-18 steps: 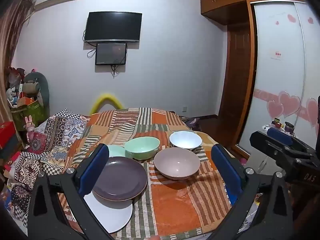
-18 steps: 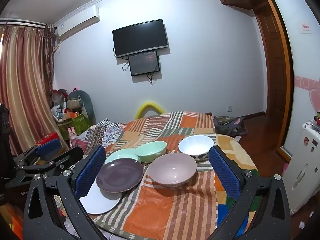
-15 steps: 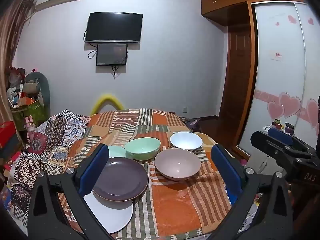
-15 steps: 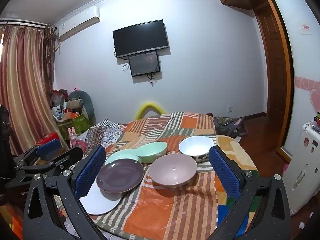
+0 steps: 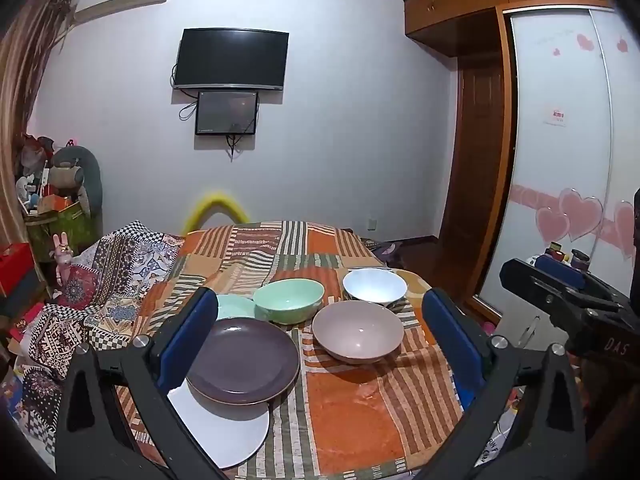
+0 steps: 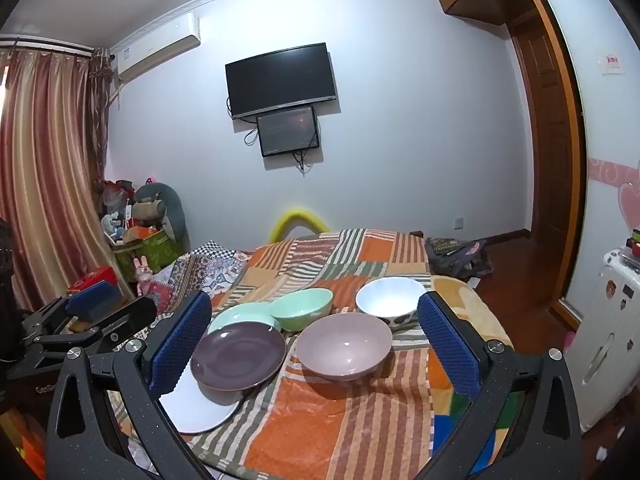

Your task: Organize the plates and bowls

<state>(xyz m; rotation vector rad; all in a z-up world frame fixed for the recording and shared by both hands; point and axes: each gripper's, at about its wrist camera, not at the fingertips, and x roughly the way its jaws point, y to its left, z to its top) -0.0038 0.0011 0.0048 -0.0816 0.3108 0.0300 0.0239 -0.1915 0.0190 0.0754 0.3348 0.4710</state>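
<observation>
Crockery lies unsorted on the blanket; both the left claw and right claw hang released, empty; next, probably reaching for the pink bowl.

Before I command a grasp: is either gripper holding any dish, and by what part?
Nothing is held. The left gripper and right gripper are both open and empty.
</observation>
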